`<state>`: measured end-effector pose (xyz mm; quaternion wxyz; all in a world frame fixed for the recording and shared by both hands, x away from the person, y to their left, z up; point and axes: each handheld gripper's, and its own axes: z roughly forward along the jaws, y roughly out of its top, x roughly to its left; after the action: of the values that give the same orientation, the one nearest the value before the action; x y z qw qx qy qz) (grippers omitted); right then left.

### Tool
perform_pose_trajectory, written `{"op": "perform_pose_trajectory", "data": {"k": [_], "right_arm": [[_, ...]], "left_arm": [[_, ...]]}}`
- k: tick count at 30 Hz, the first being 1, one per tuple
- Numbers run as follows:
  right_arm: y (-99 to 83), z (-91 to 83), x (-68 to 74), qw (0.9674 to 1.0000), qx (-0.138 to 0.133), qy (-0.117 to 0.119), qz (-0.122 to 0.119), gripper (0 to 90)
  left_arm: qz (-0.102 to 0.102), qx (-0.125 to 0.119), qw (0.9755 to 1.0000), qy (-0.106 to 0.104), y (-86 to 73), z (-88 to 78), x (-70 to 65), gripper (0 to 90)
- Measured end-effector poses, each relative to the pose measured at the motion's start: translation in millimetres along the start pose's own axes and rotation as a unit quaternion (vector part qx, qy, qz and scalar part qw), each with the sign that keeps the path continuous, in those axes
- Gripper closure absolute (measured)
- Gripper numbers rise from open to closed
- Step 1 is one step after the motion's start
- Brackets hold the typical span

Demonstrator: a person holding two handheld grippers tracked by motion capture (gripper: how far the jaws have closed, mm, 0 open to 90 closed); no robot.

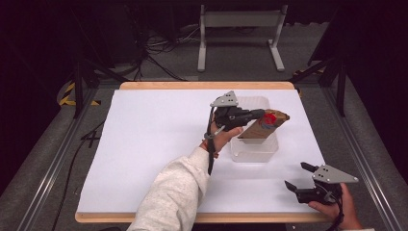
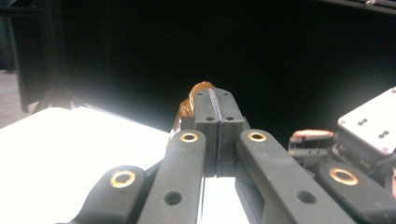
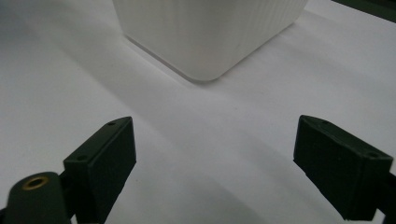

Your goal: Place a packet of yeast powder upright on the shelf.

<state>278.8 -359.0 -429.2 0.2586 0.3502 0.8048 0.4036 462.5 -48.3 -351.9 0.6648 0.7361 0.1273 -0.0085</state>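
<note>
high view: the clear plastic tub (image 1: 254,150) sits right of centre on the white table (image 1: 144,144), and everything is placed from it. the left gripper (image 1: 260,114) hangs just above the tub's far half, jaws pinched on one end of a brown packet (image 1: 263,127) with a red and blue mark; the packet slants down into the tub, its low end inside near the left wall. held by the end like that, it looks meant to be lowered in or lifted out, though i cannot tell which. the right gripper (image 1: 300,175) rests near the table's front edge, right of the tub and well apart from it, jaws spread and pointing back toward it, likely waiting its turn.

left gripper view: the jaws are pressed flat together, with an amber sliver of the packet (image 2: 201,87) poking past their tips. the right gripper (image 2: 348,149) sits low on the right.

right gripper view: the right gripper (image 3: 215,154) has its two jaws wide apart with nothing between them, bare table below, and the tub's rounded corner (image 3: 205,42) just ahead.
</note>
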Motion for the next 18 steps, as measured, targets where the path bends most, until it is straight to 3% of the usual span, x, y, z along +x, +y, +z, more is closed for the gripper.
{"op": "perform_pose_trajectory", "data": {"k": [3,18], "right_arm": [[0.0,0.4,0.3,1.0000,0.000,0.000,0.000,13.6],[0.3,0.6,0.4,1.0000,0.001,-0.003,-0.001,13.6]], "left_arm": [[0.001,0.001,0.9999,0.012,-4.3,-12.9,2.5,90.0],[0.018,0.033,0.9973,0.062,-13.4,-40.7,4.3,90.0]]}}
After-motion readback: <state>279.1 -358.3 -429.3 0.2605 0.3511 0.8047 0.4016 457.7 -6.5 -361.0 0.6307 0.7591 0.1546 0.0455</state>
